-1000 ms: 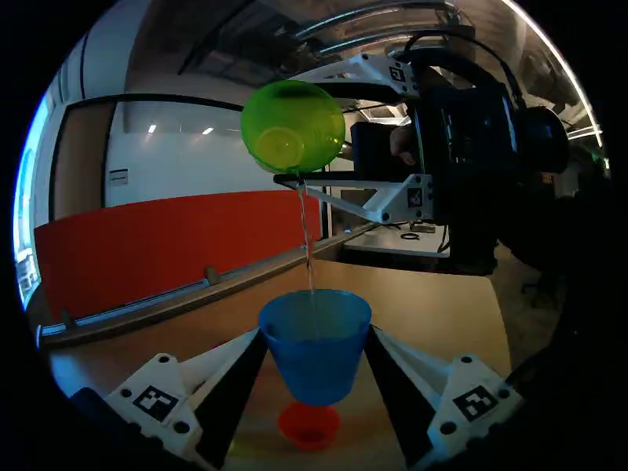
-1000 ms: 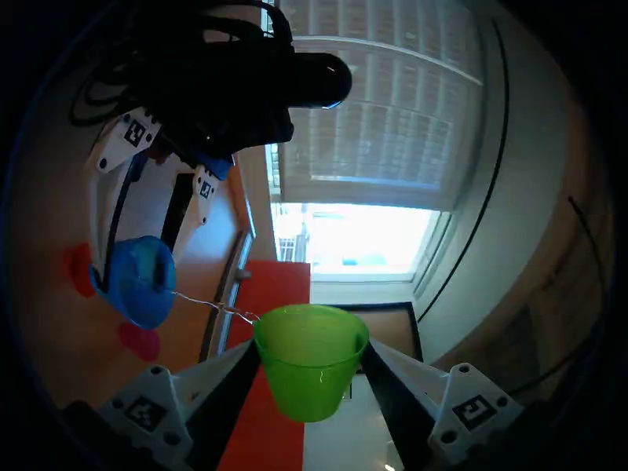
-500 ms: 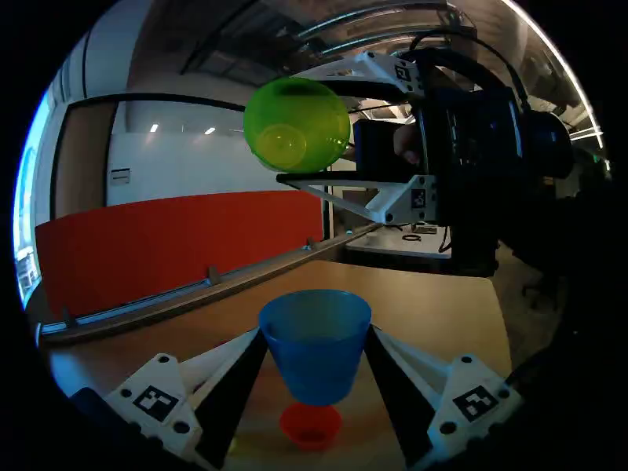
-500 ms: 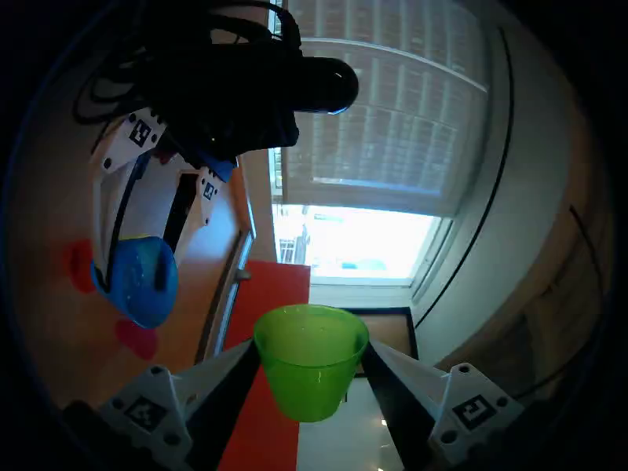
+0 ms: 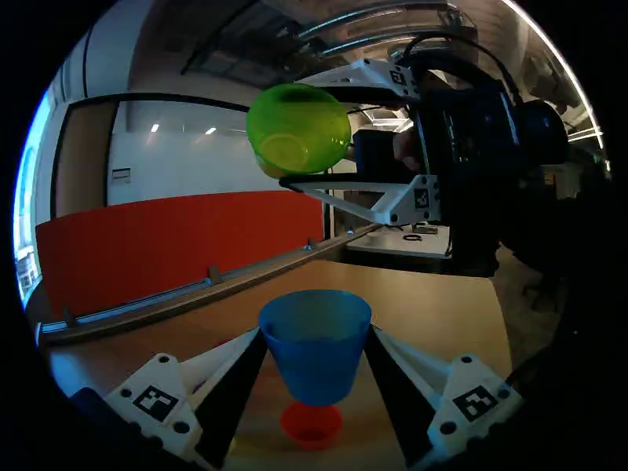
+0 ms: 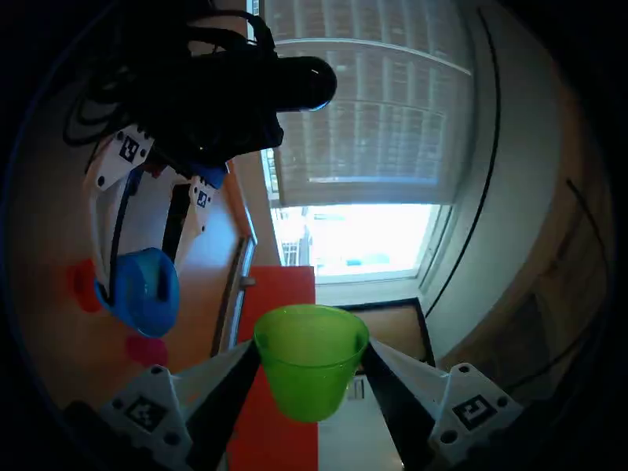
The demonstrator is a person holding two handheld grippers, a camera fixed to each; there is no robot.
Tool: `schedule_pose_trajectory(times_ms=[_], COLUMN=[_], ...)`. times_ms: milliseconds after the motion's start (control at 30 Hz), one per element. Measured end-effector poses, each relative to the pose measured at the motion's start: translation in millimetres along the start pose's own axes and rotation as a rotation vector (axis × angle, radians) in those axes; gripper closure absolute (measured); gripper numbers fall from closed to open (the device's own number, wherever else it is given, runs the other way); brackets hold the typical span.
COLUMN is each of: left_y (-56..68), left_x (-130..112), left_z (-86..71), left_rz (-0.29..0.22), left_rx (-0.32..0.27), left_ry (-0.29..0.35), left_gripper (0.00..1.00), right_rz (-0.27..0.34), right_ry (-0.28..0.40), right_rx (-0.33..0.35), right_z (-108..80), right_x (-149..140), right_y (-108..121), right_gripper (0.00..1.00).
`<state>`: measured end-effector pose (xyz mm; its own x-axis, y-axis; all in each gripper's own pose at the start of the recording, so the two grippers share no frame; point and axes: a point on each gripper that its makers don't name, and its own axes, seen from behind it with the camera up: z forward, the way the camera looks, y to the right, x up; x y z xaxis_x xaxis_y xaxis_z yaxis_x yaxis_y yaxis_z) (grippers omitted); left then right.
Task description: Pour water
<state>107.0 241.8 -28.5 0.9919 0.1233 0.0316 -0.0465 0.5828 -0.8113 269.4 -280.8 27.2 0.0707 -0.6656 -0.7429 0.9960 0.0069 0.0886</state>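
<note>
Two held, green cup (image 5: 298,129) above blue cup (image 5: 315,345)

Upper cup (image 5: 298,129) high behind lower cup (image 5: 315,345); table (image 5: 439,306) beneath.

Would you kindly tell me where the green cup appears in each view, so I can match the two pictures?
Left gripper view: green cup upper centre, tipped sideways, mouth toward the camera, held in the right gripper.
Right gripper view: green cup bottom centre, between that gripper's own fingers.
Shared landmark: blue cup, bottom centre in the left gripper view, at left in the right gripper view.
</note>
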Motion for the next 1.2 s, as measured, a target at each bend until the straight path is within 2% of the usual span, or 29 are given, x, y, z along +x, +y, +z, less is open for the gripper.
schedule_pose_trajectory(times_ms=[767,1200], left_y=[-4.5,-5.1], left_x=[1,4], left_z=[-1.6,-2.7], left_rz=[0.004,0.012], left_rx=[0.013,0.016], left_ry=[-0.003,-0.005], left_gripper=[0.15,0.15], right_rz=[0.473,0.846], right_ry=[0.02,0.037], right_rx=[0.027,0.074], right_z=[-8.8,-15.0], right_x=[-7,2], right_y=[-17,-31], right_gripper=[0.11,0.1])
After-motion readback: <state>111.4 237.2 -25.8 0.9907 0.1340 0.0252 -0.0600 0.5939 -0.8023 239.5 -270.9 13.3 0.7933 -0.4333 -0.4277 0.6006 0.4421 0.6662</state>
